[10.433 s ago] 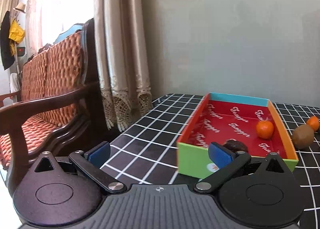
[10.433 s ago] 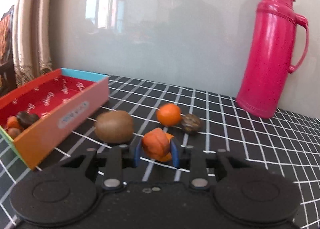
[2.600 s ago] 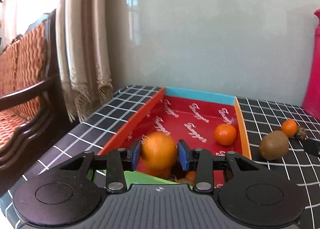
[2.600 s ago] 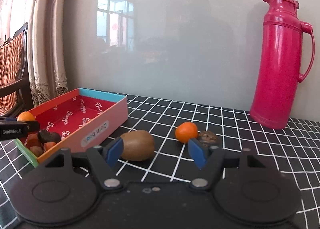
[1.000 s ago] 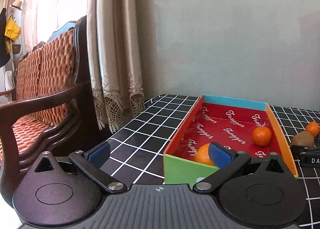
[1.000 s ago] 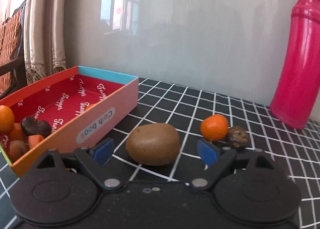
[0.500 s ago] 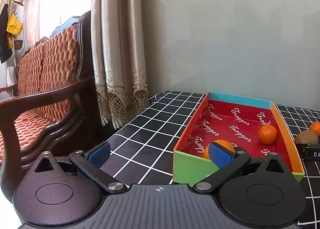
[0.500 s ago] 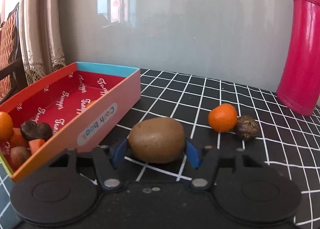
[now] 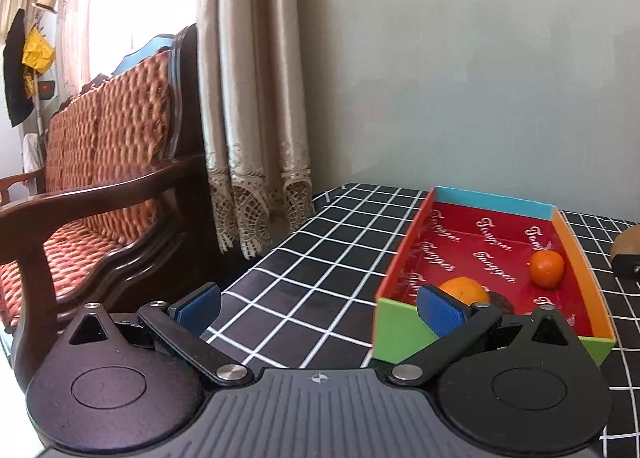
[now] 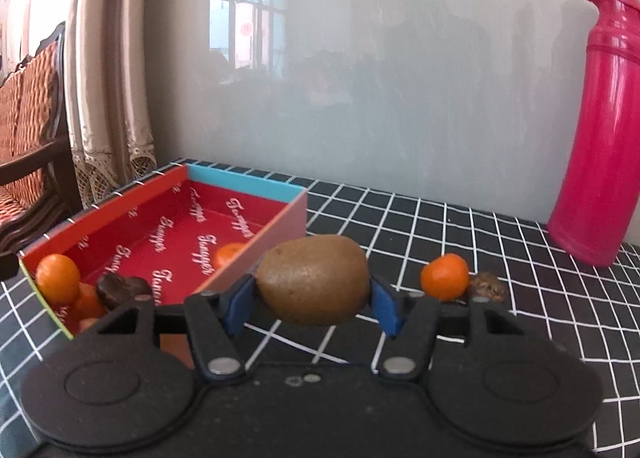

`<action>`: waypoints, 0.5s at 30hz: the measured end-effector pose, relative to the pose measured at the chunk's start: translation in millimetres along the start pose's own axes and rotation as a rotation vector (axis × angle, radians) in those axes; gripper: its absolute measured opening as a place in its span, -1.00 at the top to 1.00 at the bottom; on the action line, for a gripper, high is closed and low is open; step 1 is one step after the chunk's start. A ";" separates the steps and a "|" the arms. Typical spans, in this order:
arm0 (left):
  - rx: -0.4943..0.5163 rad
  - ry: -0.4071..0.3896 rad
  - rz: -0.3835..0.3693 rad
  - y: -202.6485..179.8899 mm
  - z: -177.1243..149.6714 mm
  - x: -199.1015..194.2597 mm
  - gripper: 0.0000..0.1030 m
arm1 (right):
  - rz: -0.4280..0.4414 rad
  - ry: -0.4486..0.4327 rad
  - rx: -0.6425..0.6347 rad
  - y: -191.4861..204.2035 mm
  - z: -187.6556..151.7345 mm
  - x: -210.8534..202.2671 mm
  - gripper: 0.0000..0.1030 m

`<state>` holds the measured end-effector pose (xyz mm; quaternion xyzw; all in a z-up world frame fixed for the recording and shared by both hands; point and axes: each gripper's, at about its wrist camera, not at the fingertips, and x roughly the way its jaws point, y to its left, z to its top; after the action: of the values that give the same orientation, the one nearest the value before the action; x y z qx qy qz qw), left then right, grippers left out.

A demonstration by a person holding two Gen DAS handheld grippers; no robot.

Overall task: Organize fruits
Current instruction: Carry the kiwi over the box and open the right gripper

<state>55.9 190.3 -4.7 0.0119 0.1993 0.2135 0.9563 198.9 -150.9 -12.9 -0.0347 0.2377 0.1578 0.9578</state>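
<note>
My right gripper (image 10: 312,302) is shut on a brown kiwi (image 10: 313,284) and holds it lifted above the checked table, just right of the colourful box (image 10: 280,218). The box, red inside, holds two oranges (image 10: 57,278), a dark fruit (image 10: 120,290) and smaller pieces at its near end. In the left wrist view the box (image 9: 404,332) lies ahead right, with an orange (image 9: 464,290) and a tangerine (image 9: 547,268) inside. My left gripper (image 9: 320,310) is open and empty, left of the box. The kiwi (image 9: 628,244) shows at the right edge.
A small orange (image 10: 445,277) and a brown walnut-like fruit (image 10: 486,287) lie on the table right of the kiwi. A pink thermos (image 10: 600,130) stands at the back right. A wooden sofa (image 9: 100,194) and curtains (image 9: 248,98) stand beyond the table's left edge.
My right gripper has closed on the kiwi and lifted it off the table. My left gripper stays open and has drawn back to the left of the box.
</note>
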 end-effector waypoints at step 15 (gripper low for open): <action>0.012 0.008 0.007 5.5 -4.2 -0.7 -1.00 | 0.135 -0.093 -0.090 62.3 6.5 -13.6 -0.18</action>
<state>51.4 194.8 -7.7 0.0177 0.2045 0.2154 0.9547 170.5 -94.8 -0.3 -0.0543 0.1874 0.2339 0.9525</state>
